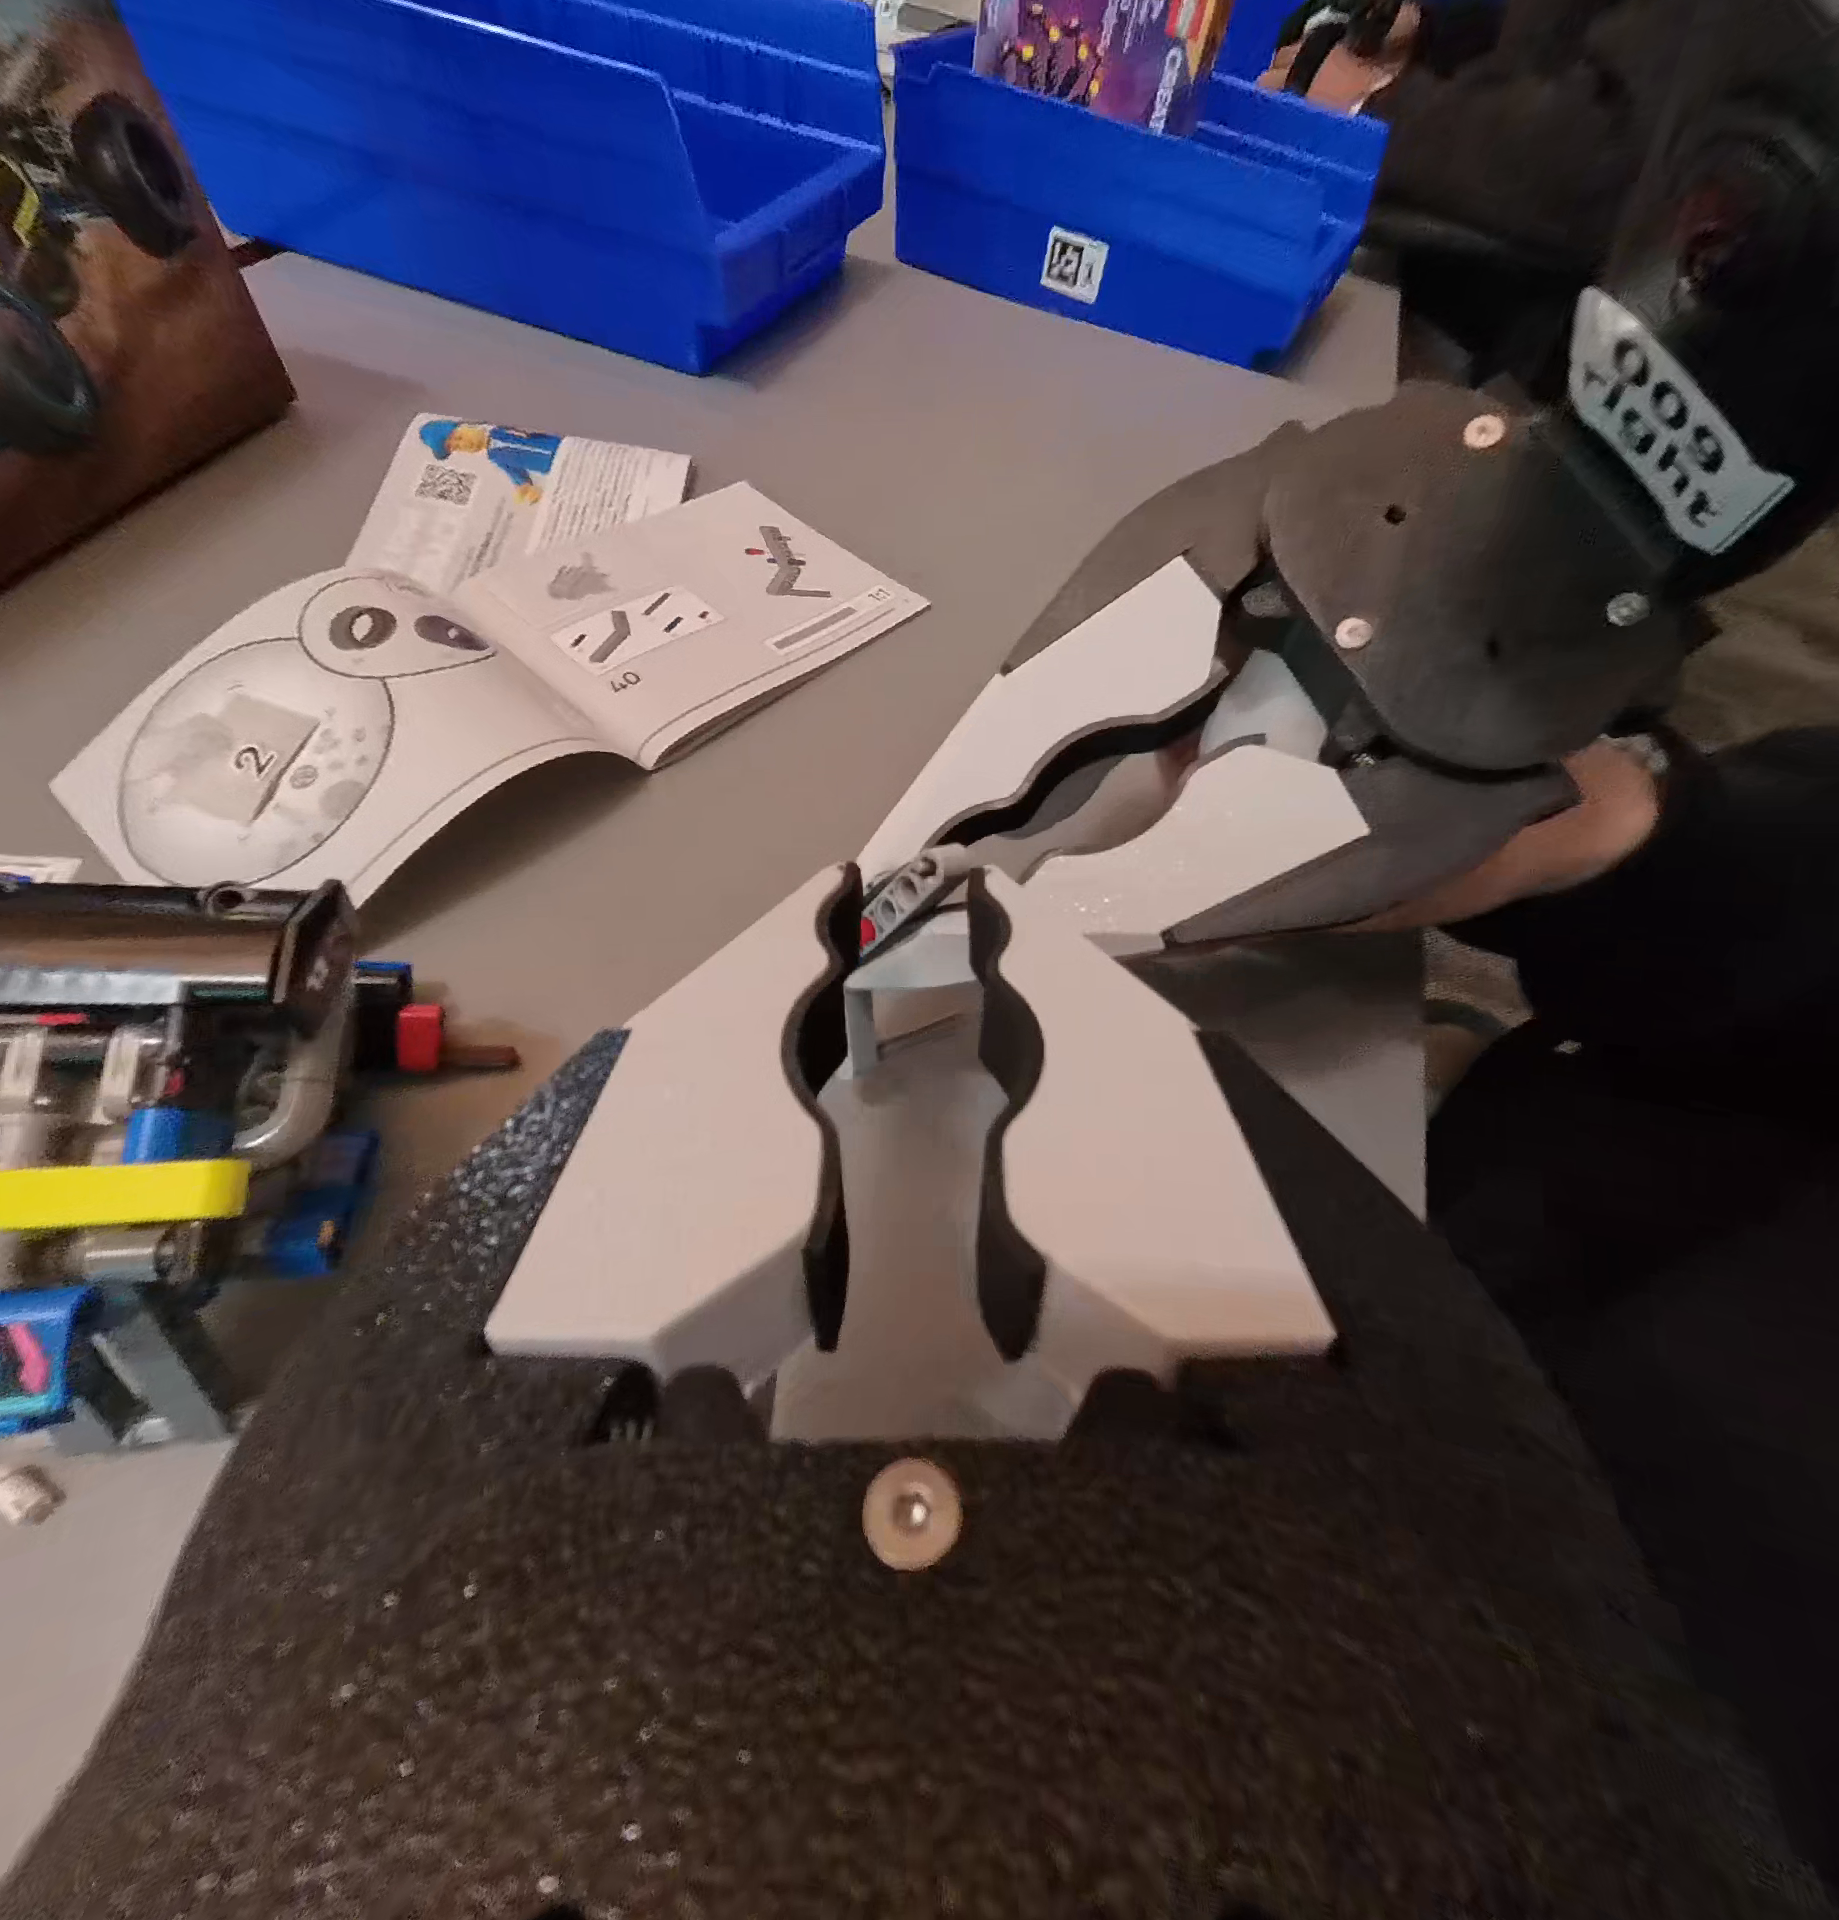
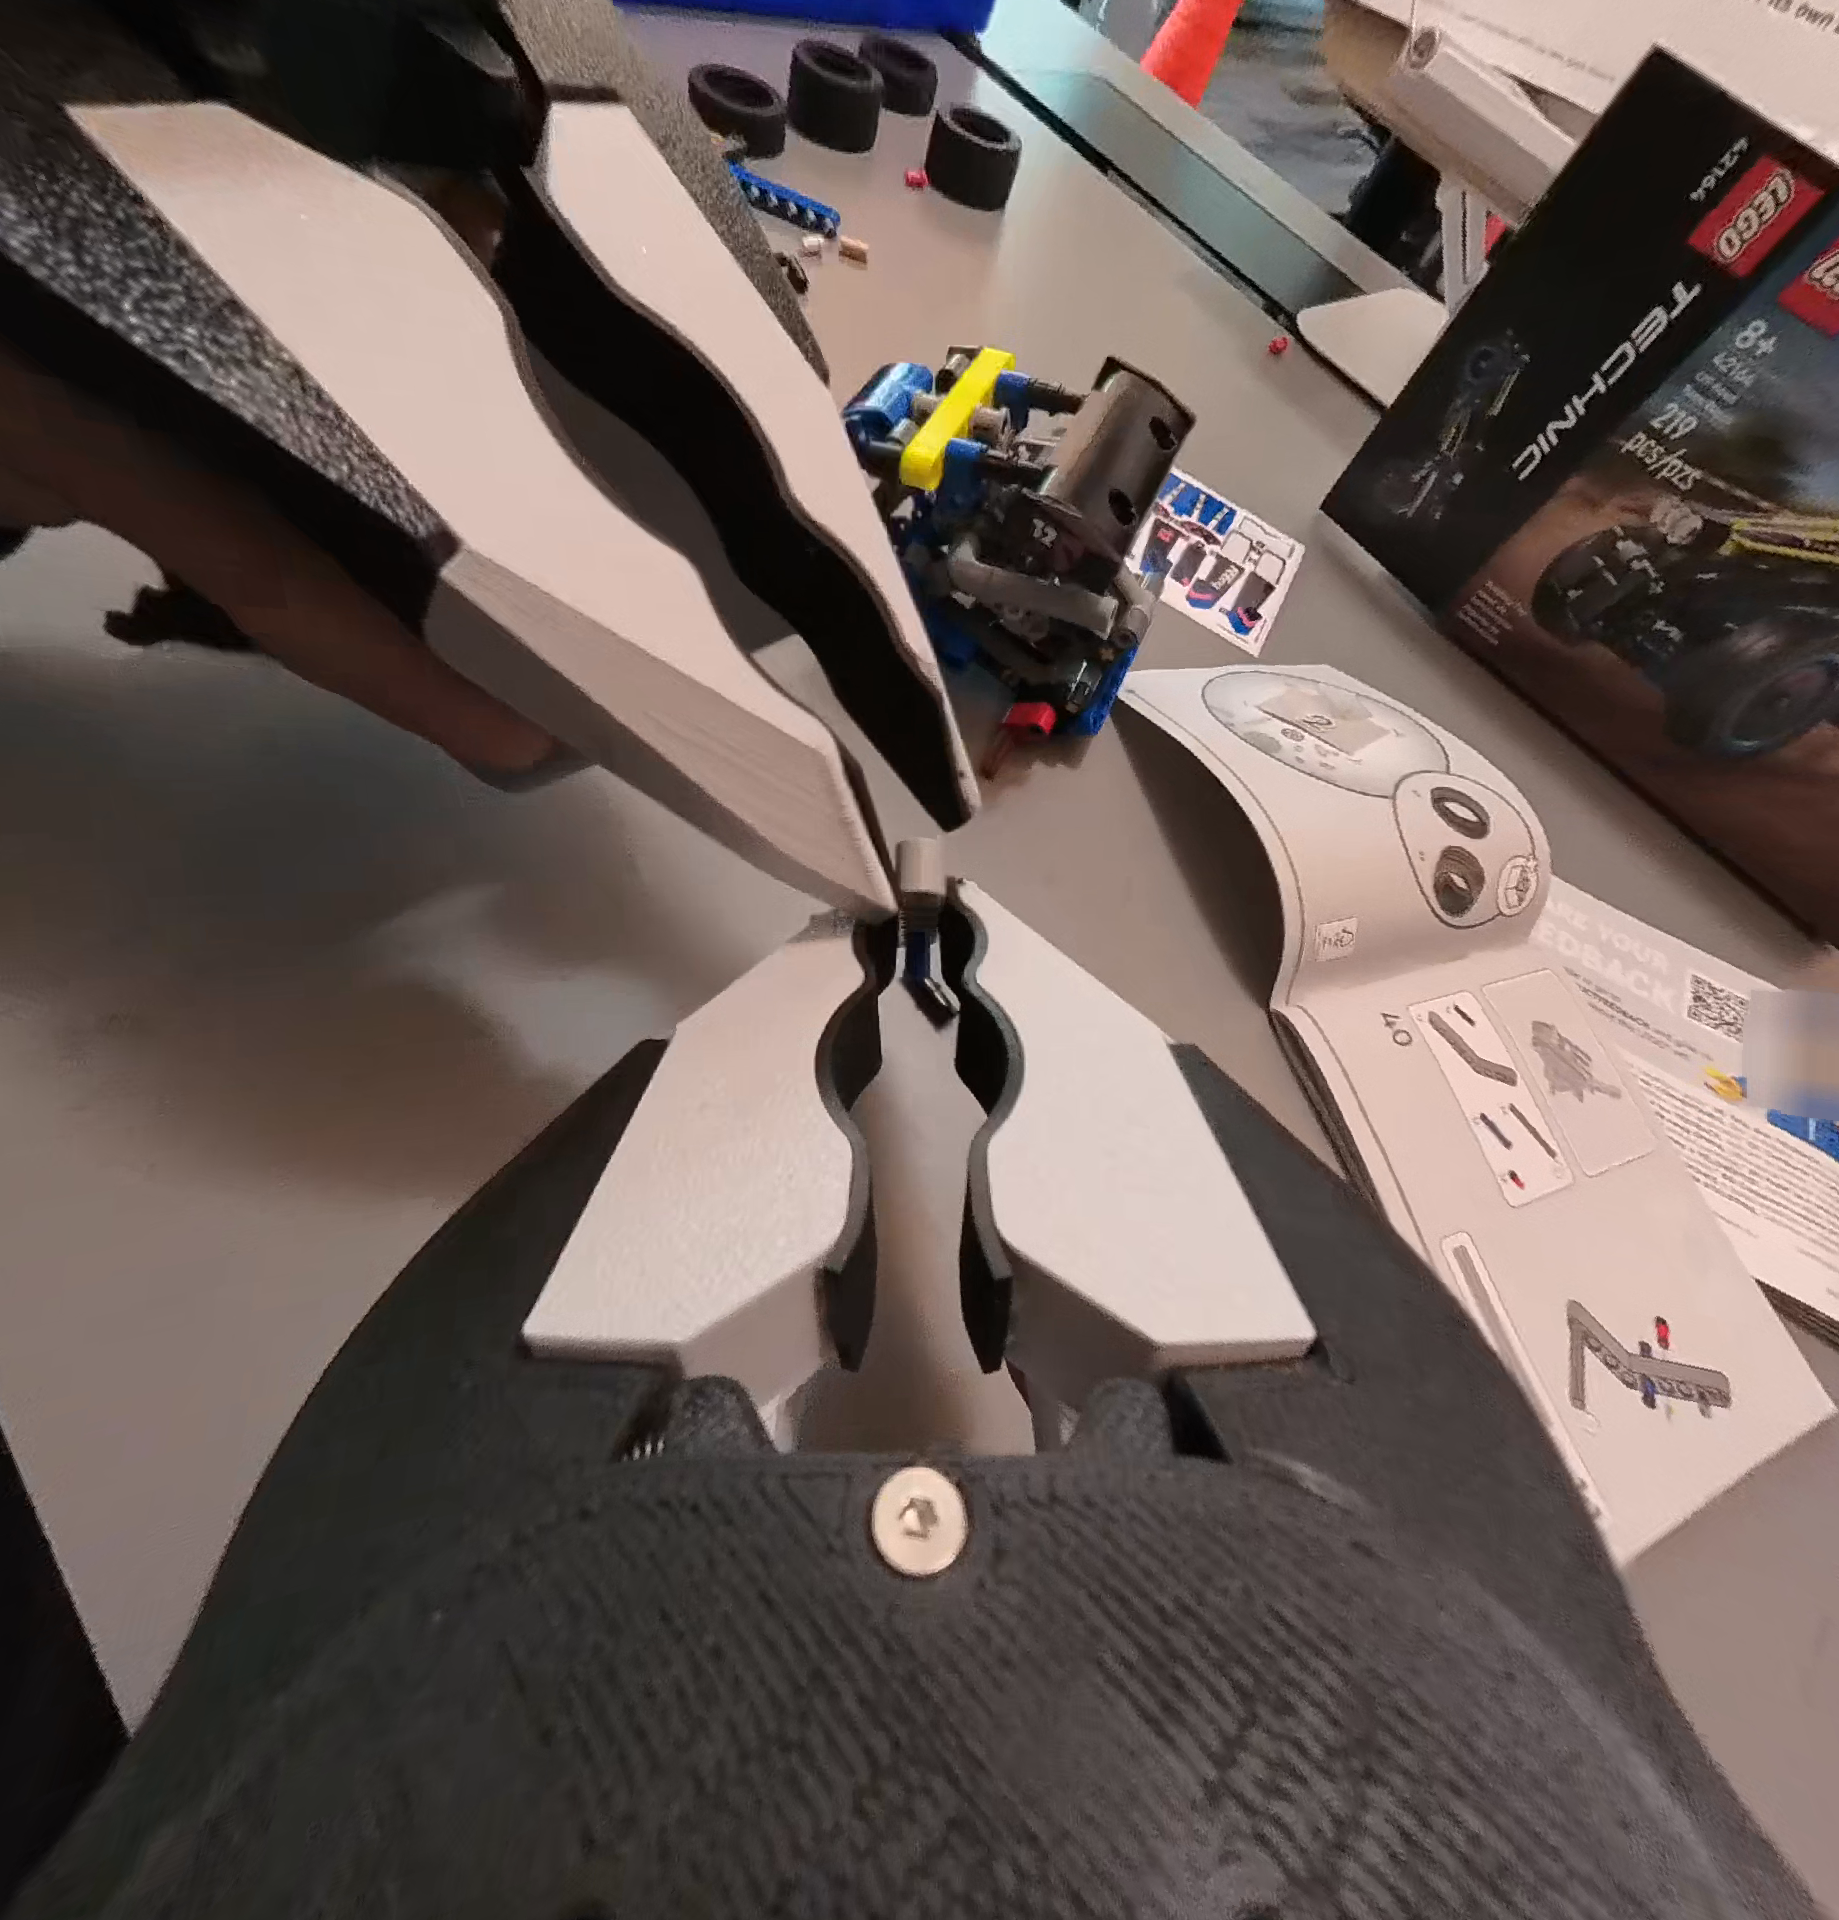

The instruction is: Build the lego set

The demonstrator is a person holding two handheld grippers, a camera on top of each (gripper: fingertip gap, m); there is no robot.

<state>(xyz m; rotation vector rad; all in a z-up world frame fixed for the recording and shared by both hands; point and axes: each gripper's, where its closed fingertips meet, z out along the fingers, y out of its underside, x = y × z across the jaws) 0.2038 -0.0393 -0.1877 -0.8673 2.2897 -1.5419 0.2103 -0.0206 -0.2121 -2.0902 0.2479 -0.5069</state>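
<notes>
My left gripper (image 1: 910, 894) is shut on a grey bent Technic beam (image 1: 899, 904) with a red pin in it, held above the grey table (image 1: 894, 436). My right gripper (image 1: 982, 847) comes in from the right, its tips at the beam's upper end. In the right wrist view my right gripper (image 2: 910, 914) is shut on a blue-and-black pin (image 2: 925, 971), its end against the grey beam (image 2: 915, 868). The left gripper (image 2: 920, 852) reaches in from the upper left, tip to tip with the right one.
A part-built blue, yellow and black model (image 1: 136, 1091) (image 2: 1008, 520) stands left of the grippers. An open instruction booklet (image 1: 375, 707) (image 2: 1466, 1039), the set's box (image 1: 63, 260) (image 2: 1673, 468), two blue bins (image 1: 541, 156), black tyres (image 2: 832, 94) and a sticker sheet (image 2: 1216, 561) lie around. The tips of both grippers are at nearly the same place.
</notes>
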